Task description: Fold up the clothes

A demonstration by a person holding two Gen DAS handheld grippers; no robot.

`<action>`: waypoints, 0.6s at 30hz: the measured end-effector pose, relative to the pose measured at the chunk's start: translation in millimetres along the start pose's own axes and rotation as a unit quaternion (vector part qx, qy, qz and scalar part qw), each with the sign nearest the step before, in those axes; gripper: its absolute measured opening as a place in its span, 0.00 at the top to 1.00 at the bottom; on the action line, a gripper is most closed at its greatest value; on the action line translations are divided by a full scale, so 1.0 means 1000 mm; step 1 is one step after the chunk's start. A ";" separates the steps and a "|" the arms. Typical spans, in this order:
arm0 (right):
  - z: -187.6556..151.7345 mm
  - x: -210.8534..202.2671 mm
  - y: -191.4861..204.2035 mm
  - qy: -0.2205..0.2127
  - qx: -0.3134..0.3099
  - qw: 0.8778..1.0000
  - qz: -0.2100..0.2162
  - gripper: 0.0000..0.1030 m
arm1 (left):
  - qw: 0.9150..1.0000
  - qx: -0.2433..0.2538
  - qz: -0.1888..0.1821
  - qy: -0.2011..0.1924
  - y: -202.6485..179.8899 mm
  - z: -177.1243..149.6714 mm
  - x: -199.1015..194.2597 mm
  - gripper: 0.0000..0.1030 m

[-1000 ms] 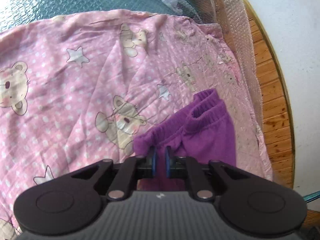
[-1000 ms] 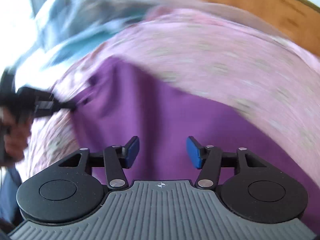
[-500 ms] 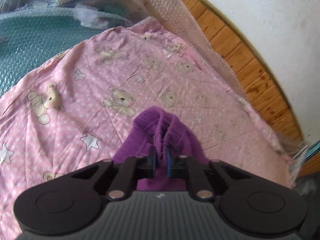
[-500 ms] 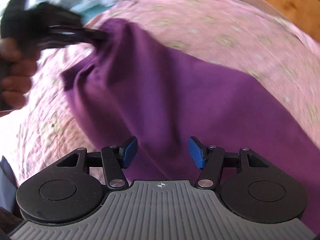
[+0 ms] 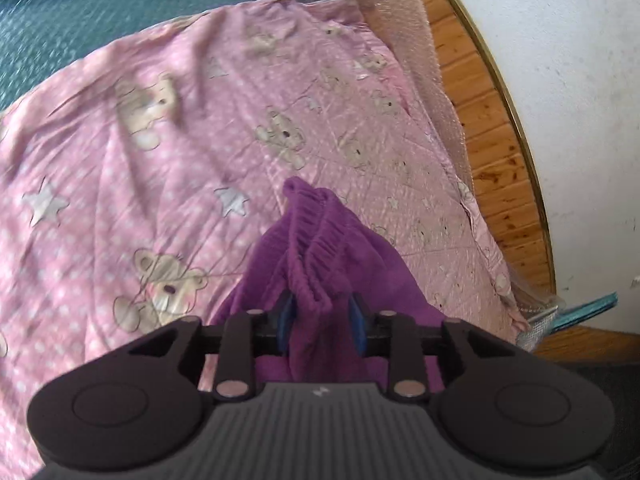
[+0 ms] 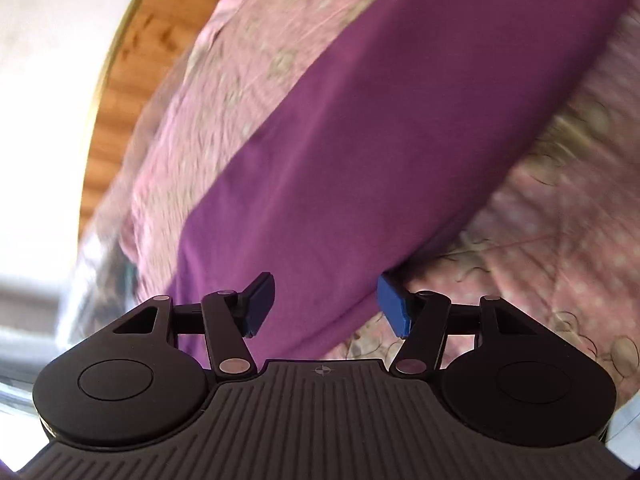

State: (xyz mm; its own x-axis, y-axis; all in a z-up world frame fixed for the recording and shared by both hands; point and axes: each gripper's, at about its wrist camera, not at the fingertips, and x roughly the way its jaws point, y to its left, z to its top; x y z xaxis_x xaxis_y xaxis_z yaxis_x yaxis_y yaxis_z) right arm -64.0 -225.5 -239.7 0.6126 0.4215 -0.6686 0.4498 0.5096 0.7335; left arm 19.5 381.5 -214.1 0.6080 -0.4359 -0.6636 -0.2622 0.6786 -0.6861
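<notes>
Between the left gripper's (image 5: 321, 322) blue pads sits the bunched elastic waistband of the purple garment (image 5: 320, 248), jaws partly apart, grip unclear; it lies on the pink bear-print sheet (image 5: 140, 160). Right wrist view: right gripper (image 6: 326, 304) spread wide, purple fabric running between its pads, blurred.

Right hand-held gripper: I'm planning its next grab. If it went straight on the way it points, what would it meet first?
Most likely the purple garment, which already lies between the open right hand-held gripper fingers; the pink bear-print sheet lies behind. Depth is blurred.
</notes>
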 end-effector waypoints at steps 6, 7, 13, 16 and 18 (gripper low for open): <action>-0.009 -0.003 -0.027 -0.031 0.072 0.996 0.052 0.41 | 0.999 0.043 0.013 0.028 -0.018 0.000 0.018 0.82; -0.011 -0.004 -0.032 -0.036 0.084 0.994 0.060 0.41 | 0.999 0.045 0.011 0.028 -0.020 0.001 0.016 0.87; -0.016 0.004 -0.042 -0.037 0.121 0.987 0.098 0.43 | 0.998 0.048 0.008 0.026 -0.030 0.013 0.010 0.89; -0.016 0.012 -0.046 -0.049 0.132 0.986 0.091 0.47 | 0.996 0.066 0.045 0.035 -0.030 0.012 0.015 0.83; -0.014 0.013 -0.048 -0.065 0.139 0.984 0.094 0.47 | 0.993 0.080 0.074 0.033 -0.031 0.008 0.017 0.72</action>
State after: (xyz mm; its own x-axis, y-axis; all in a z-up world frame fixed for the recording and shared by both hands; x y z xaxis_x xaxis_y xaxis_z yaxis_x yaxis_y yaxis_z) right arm -86.6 -234.3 -284.7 0.7720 0.3805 -0.5091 0.4690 0.1994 0.8604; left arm 44.3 358.1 -201.9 0.5205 -0.3576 -0.7754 -0.2193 0.8216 -0.5262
